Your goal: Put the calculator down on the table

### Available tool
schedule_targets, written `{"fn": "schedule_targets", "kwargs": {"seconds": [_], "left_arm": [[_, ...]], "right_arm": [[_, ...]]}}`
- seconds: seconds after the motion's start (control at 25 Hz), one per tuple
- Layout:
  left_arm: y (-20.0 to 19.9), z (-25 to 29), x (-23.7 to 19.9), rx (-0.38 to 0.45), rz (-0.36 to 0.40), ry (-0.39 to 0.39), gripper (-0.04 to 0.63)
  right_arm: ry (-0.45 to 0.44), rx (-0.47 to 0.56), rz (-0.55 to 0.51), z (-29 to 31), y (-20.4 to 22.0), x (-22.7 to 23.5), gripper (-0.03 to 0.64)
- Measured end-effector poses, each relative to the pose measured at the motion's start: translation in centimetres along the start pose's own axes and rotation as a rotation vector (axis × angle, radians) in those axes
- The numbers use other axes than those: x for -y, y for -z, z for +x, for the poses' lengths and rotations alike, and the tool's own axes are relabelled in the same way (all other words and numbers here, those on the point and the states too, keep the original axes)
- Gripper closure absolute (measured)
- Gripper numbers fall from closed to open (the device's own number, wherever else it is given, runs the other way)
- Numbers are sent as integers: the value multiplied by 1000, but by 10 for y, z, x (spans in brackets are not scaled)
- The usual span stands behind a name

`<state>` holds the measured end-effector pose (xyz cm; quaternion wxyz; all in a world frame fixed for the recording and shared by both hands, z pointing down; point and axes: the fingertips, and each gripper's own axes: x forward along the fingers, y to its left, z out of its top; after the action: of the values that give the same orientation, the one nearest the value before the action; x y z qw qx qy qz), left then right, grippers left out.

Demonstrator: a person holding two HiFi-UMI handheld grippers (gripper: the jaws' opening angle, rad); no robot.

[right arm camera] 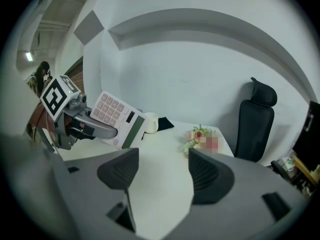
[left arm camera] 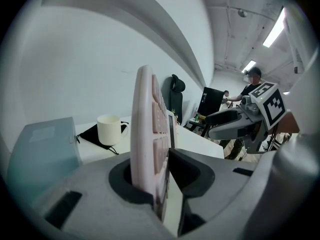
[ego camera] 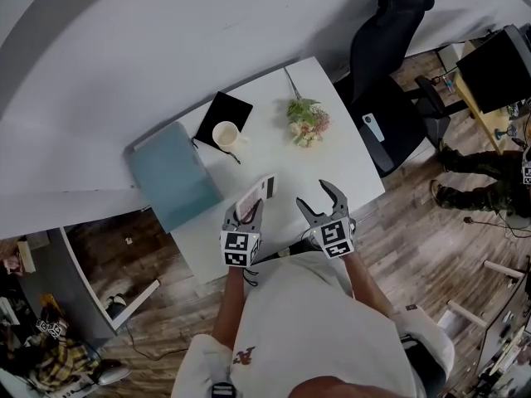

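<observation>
Gripping the pink-keyed calculator (ego camera: pixel 259 191), the left claw (ego camera: pixel 246 212) is clamped shut on it, holding it tilted over the near part of the white counter (ego camera: pixel 340 160). Its key print is too small to read. The right claw (ego camera: pixel 319 199) is open and empty, its 2 jaws apart. Beyond lie a white mug (ego camera: pixel 226 134) at the edge of a black pouch (ego camera: pixel 224 106), a flower sprig (ego camera: pixel 307 123) and a teal box (ego camera: pixel 172 175).

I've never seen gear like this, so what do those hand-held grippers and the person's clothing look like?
The left gripper and the right gripper each have two curved grey jaws with darker pads and a cube bearing black-and-white square markers. The person wears a white short-sleeved shirt with a small red emblem.
</observation>
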<state>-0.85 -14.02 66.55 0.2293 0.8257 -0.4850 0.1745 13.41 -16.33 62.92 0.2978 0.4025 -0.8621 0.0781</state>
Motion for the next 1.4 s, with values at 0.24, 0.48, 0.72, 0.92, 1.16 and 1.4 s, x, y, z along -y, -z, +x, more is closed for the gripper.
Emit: {"fn": "schedule_targets", "kwargs": {"seconds": [0.24, 0.48, 0.72, 0.92, 1.16, 1.4], "left_arm": [[14, 7, 1, -27, -36, 21, 492], [26, 15, 1, -55, -81, 43, 492], [38, 24, 5, -86, -117, 72, 492], [48, 33, 9, -115, -141, 98, 492], [57, 41, 14, -145, -162, 128, 492], [65, 49, 18, -172, -190, 152, 492]], "right_arm": [[-21, -36, 9, 6, 12, -7, 305], [-33, -61, 14, 11, 21, -11, 307], [-47, -91, 21, 14, 32, -14, 310], [-62, -112, 26, 19, 39, -18, 313], [-68, -126, 36, 21, 46, -21, 316], [-75, -143, 40, 23, 53, -22, 318]]}}
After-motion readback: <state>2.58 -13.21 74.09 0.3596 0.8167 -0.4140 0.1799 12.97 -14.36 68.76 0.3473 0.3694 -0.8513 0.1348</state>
